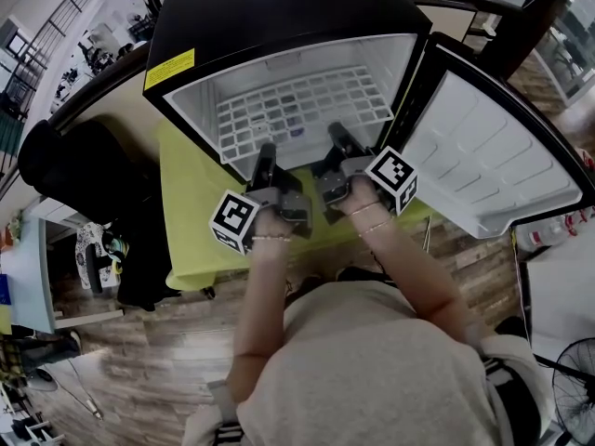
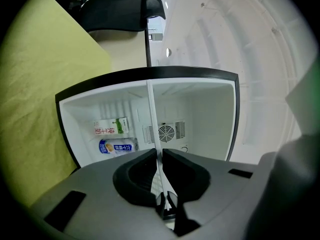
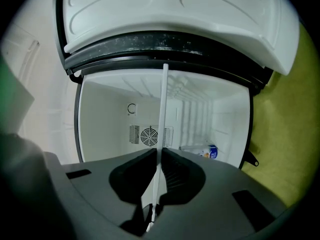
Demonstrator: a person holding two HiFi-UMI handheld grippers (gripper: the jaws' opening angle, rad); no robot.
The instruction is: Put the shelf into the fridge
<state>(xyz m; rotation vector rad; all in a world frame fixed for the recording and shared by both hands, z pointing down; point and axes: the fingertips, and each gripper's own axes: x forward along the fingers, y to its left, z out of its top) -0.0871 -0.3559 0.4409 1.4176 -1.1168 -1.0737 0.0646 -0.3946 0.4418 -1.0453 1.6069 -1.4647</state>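
The white grid shelf (image 1: 297, 110) lies inside the black fridge (image 1: 279, 17), whose door (image 1: 493, 156) hangs open to the right. My left gripper (image 1: 265, 151) and right gripper (image 1: 339, 137) each clamp the shelf's near edge, side by side. In the left gripper view the shelf (image 2: 150, 114) shows edge-on as a thin white line that runs between the left gripper (image 2: 160, 156) jaws. In the right gripper view the shelf (image 3: 164, 109) likewise passes between the closed jaws of the right gripper (image 3: 159, 154).
A milk carton (image 2: 112, 126) and a blue-labelled bottle (image 2: 117, 146) sit at one inner side of the fridge. A fan vent (image 3: 149, 135) is on its back wall. The fridge stands on a yellow-green cloth (image 1: 191, 212). A black chair (image 1: 84, 184) is at left.
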